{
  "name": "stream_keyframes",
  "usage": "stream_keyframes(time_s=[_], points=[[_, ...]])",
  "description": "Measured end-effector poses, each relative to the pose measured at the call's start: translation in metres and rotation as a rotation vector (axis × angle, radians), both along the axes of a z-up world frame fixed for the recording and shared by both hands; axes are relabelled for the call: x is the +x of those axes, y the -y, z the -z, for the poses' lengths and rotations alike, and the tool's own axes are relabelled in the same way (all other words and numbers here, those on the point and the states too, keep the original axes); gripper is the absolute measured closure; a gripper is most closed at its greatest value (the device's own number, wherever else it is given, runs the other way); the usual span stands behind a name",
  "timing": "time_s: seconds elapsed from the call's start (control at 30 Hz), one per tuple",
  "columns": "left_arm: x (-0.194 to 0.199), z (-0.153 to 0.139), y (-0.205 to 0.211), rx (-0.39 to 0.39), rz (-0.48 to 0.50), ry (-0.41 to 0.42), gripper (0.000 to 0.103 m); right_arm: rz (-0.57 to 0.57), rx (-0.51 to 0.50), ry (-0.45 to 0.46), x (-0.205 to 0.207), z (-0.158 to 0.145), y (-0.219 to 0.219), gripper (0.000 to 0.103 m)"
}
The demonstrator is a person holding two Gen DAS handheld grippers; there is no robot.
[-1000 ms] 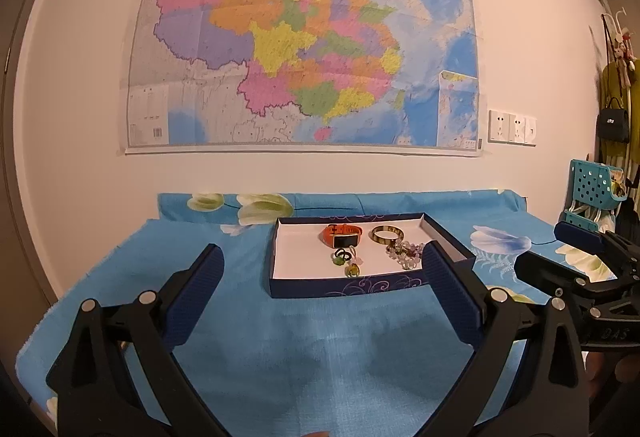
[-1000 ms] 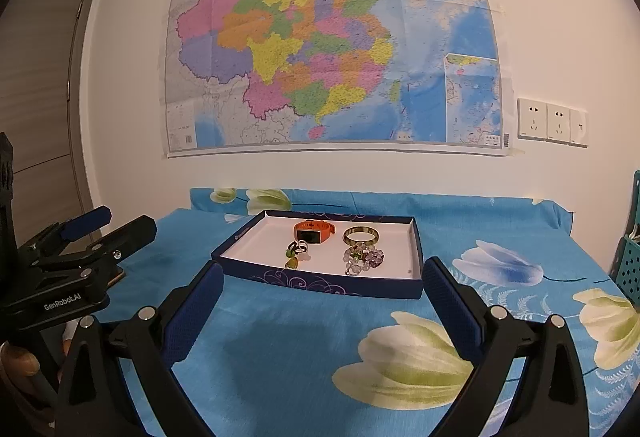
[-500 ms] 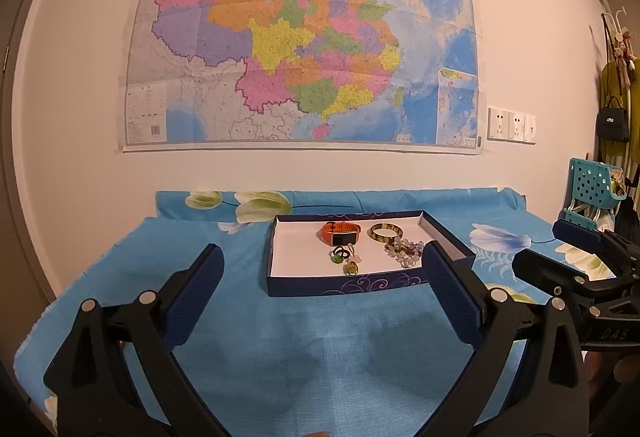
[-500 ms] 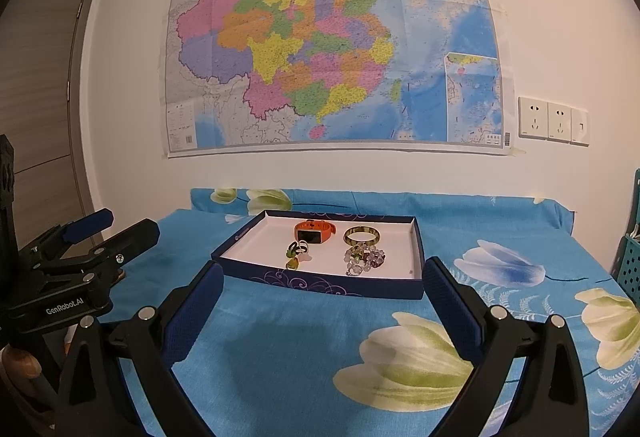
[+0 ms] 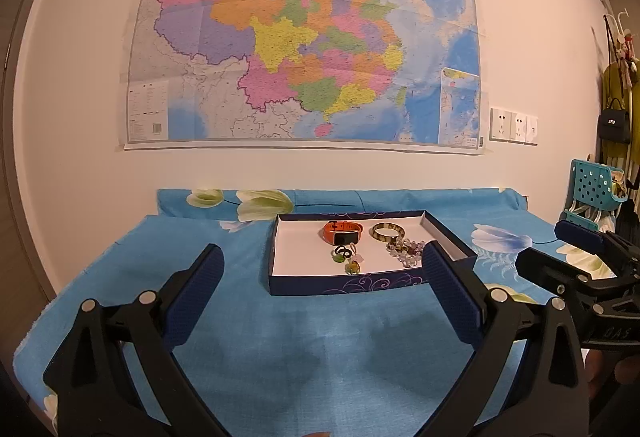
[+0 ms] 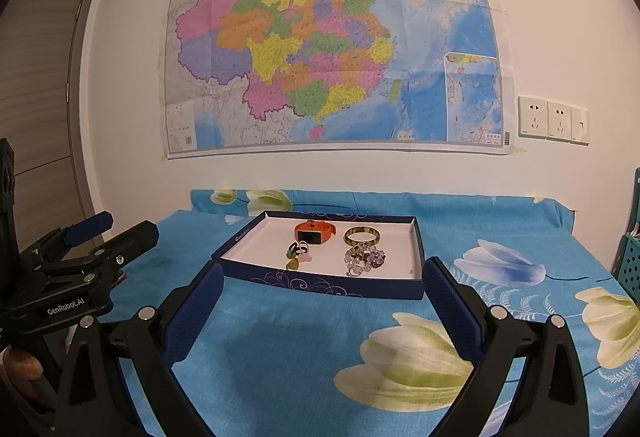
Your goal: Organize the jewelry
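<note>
— How many things are there?
— One navy tray (image 6: 320,283) with a white floor, on the blue floral cloth (image 6: 280,337). In it: one orange watch (image 6: 314,232), one gold bangle (image 6: 362,235), one bead bracelet (image 6: 364,259), a few small rings (image 6: 297,255).
— The claws?
— The left gripper (image 5: 322,291) and right gripper (image 6: 322,295) gape wide, both empty, short of the tray.

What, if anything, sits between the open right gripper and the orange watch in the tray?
Only the tray's low front wall lies between the right gripper and the orange watch; bare blue cloth otherwise, and the tray is open on top.
</note>
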State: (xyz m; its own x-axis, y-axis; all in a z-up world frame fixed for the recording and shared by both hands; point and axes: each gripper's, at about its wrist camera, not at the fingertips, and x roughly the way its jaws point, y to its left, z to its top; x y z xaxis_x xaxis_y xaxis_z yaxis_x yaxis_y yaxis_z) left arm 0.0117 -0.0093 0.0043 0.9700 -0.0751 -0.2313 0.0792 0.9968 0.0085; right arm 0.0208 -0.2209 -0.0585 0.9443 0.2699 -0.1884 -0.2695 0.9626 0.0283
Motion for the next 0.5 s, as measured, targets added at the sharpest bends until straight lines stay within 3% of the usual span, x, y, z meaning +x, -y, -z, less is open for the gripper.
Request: stream_keyframes(time_s=[0.5], points=[[0.0003, 0.0013, -0.0015, -0.001, 0.002, -0.003, 0.006, -0.001, -0.001, 0.002, 0.0005, 0.0002, -0.0009, 0.007]])
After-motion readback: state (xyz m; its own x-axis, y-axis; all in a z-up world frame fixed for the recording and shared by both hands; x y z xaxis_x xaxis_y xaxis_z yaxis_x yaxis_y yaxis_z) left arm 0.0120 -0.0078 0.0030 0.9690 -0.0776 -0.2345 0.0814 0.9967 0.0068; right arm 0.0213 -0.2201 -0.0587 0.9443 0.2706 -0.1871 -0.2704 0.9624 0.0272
